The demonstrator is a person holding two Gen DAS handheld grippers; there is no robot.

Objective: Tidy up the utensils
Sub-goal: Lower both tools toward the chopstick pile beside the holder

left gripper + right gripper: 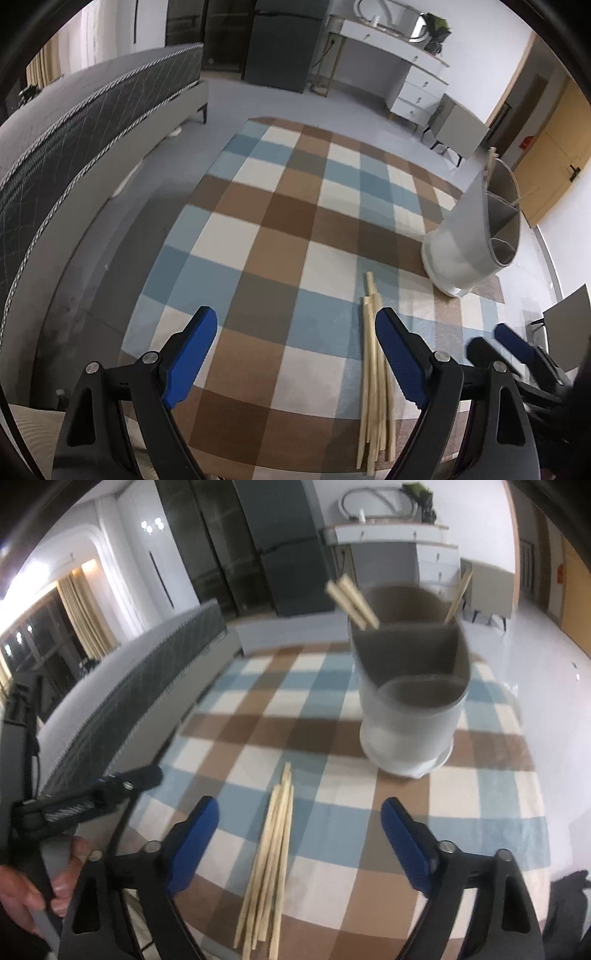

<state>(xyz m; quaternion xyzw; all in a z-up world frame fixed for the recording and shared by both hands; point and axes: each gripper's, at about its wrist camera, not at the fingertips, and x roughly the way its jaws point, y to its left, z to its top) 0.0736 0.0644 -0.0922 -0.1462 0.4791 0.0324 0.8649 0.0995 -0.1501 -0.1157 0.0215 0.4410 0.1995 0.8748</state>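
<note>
Plainly, both claws stood apart and empty over the loose chopsticks on the checked surface.

From the right wrist view, the right claw (300, 842) had its blue pads wide, and the chopsticks (269, 864) lay in a bundle on the surface (332, 827) between them, nearer the left pad, touching neither. The grey utensil holder (410, 716) stood upright at about one o'clock, with a few chopsticks already in its rear compartment. From the left wrist view, the left claw (295, 350) gaped too, the bundle lying just beside its right finger at five o'clock.
</note>
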